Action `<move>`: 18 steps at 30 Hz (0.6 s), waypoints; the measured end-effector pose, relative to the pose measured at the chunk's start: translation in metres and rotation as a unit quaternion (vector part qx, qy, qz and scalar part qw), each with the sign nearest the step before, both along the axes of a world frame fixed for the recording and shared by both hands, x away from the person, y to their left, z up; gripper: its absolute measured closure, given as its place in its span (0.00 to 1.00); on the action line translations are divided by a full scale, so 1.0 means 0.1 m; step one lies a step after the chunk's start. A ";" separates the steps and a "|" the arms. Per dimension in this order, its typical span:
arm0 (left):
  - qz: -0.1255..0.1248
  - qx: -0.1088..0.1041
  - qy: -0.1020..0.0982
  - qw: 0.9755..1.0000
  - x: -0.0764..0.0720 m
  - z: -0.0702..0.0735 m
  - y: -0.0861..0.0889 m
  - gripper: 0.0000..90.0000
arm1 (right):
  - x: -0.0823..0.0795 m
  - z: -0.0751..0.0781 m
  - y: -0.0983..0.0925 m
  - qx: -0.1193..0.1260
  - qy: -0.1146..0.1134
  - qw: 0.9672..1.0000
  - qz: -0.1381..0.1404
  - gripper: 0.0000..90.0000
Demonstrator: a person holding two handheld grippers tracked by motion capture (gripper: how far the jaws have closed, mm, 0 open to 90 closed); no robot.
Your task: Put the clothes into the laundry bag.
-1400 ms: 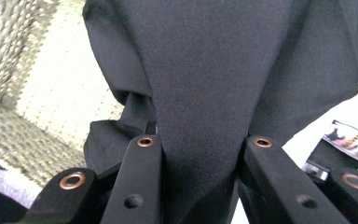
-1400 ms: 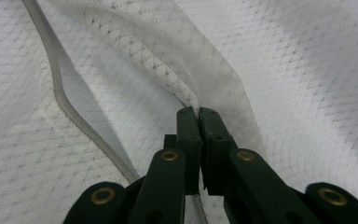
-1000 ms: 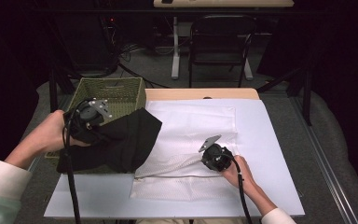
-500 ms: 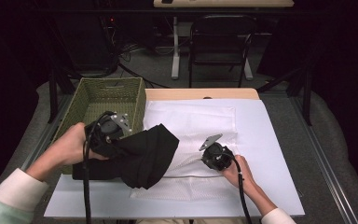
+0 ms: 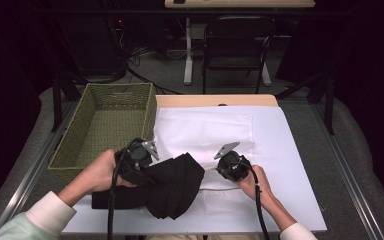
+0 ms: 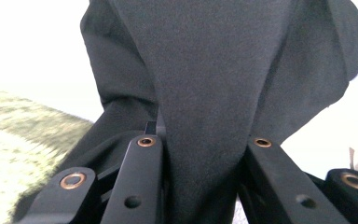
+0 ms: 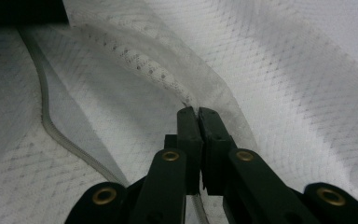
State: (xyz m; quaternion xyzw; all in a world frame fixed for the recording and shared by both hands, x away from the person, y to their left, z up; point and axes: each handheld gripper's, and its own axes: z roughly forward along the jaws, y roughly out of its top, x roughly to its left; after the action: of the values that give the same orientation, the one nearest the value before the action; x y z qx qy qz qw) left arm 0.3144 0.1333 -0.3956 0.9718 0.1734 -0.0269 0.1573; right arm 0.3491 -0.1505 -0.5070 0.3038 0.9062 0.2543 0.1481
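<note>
Left gripper point(image 5: 139, 161) had its jaws pinching a bunched black cloth point(image 5: 172, 185), which drooped onto the counter's white sheet point(image 5: 280, 150) beside the basket point(image 5: 105, 127). Right gripper point(image 5: 232, 166) had its jaws pressed together on a fold of the white mesh bag point(image 7: 135, 65) (probably near its zipper). Risk: bag mouth collapses if that thin pinch slips, and the heavy cloth could snag outside.

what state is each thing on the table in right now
black cloth garment: bunched, clamped in left tongs, draped over the mesh bag's left edge
white mesh laundry bag: flat on the table, opening edge pinched by right tongs
green woven basket: upright, nothing seen inside
</note>
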 end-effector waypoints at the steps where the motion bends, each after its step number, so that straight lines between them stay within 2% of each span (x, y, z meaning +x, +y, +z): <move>1: 0.002 -0.002 0.002 1.000 0.00 -0.04 -0.02 0.84 | 0.01 0.01 0.01 0.003 -0.001 1.000 -0.003 0.98; 6: 0.013 -0.023 0.014 1.000 0.01 -0.29 -0.08 0.84 | 0.01 0.02 0.04 0.006 -0.001 1.000 -0.005 0.98; 10: 0.016 -0.026 0.019 0.999 0.00 -0.47 -0.14 0.84 | 0.01 0.04 0.04 0.009 -0.001 1.000 -0.009 0.98; 12: 0.019 -0.034 0.022 0.999 -0.01 -0.56 -0.17 0.84 | 0.00 0.05 0.04 0.011 -0.001 1.000 -0.012 0.98; 13: 0.018 -0.030 0.021 0.999 -0.01 -0.57 -0.18 0.84 | -0.01 0.06 0.04 0.012 -0.002 1.000 -0.013 0.98; 15: 0.023 -0.037 0.022 0.999 0.00 -0.63 -0.21 0.83 | -0.01 0.06 0.04 0.013 -0.004 1.000 -0.011 0.98; 18: 0.023 -0.036 0.015 0.999 0.00 -0.68 -0.24 0.83 | -0.02 0.07 0.05 0.013 -0.003 1.000 -0.012 0.98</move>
State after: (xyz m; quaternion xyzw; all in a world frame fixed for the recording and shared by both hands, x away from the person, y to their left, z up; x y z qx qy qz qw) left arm 0.3140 0.1091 -0.4634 0.9607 0.1973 -0.0441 0.1903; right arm 0.3471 -0.1454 -0.5003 0.3156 0.8986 0.2653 0.1503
